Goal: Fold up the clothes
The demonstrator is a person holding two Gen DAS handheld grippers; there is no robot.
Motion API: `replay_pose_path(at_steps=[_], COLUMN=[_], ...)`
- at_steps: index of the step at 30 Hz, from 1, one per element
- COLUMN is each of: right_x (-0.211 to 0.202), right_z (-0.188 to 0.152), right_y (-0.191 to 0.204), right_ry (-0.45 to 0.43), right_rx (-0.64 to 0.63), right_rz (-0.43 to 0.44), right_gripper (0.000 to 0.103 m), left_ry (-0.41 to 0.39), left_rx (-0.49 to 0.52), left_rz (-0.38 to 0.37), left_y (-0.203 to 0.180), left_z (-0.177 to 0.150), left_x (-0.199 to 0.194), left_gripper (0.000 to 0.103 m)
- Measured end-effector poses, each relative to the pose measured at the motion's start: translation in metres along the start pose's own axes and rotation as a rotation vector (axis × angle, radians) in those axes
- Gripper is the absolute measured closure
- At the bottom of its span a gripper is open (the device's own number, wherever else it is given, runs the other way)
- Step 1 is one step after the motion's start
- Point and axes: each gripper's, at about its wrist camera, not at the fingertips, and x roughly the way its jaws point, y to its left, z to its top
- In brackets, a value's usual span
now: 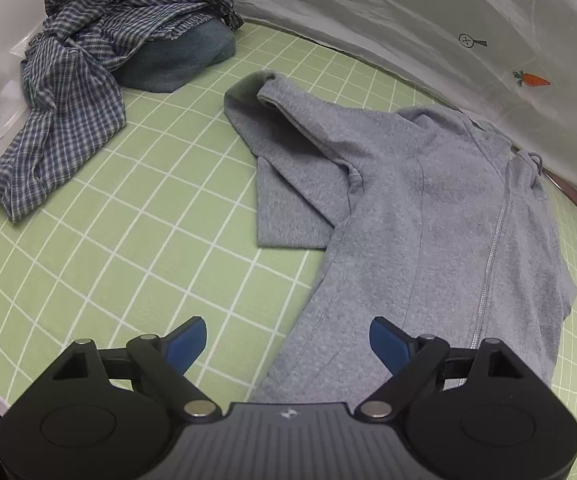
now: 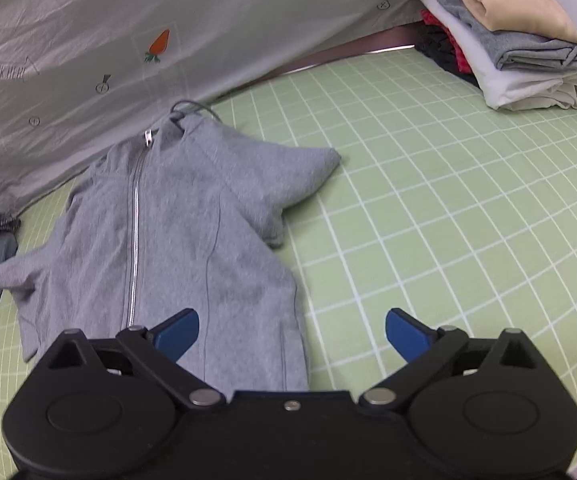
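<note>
The green grid mat covers the surface under both tools. The grey zip hoodie lies flat on it, ahead of the left gripper and ahead-left of the right gripper. Both grippers stand wide apart with nothing between them. A checked shirt lies far ahead-left of the left gripper, and folded clothes are stacked far ahead-right of the right one.

Hoodie on mat, crumpled shirt left, folded stack far right
</note>
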Motion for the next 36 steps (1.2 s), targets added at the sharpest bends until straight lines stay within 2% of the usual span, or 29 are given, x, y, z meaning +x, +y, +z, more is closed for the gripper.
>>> replay_pose_path(at_steps=[5,8,12,17,23,26,29,31,32,36], right_x=[0.027,0.051,0.088,0.124,0.148,0.154,0.154,0.154,0.153,0.138], right_z=[0.033,0.050,0.073,0.096,0.105,0.107,0.110,0.112,0.113,0.127], right_y=[-0.028,-0.039,-0.043,-0.042,-0.037,-0.032,-0.024,-0.018,-0.015,0.010], right_ry=[-0.020,-0.025,-0.013,0.013,0.032,0.041,0.033,0.025,0.016,-0.062], right_rx=[0.155,0.225,0.286,0.287,0.333,0.330,0.291,0.261,0.249,0.212], right_rz=[0.021,0.023,0.015,0.009,0.005,-0.007,-0.017,-0.023,-0.025,0.005], right_gripper=[0.003,0.006,0.017,0.019,0.024,0.037,0.055,0.092,0.097,0.099], left_ry=[0.006,0.019,0.053,0.059,0.076,0.078,0.092,0.098,0.099,0.100], left_rx=[0.001,-0.005,-0.021,-0.025,-0.043,-0.065,-0.083,-0.086,-0.083,-0.075], left_rz=[0.026,0.054,0.106,0.155,0.181,0.188,0.183,0.173,0.167,0.157], left_y=[-0.018,-0.027,-0.035,-0.038,-0.029,-0.019,-0.007,0.000,0.004,0.017], left_z=[0.024,0.045,0.074,0.099,0.108,0.109,0.108,0.108,0.109,0.111], left_x=[0.025,0.049,0.079,0.103,0.121,0.123,0.125,0.126,0.127,0.125], left_gripper=[0.013,0.013,0.013,0.013,0.012,0.012,0.012,0.012,0.012,0.012])
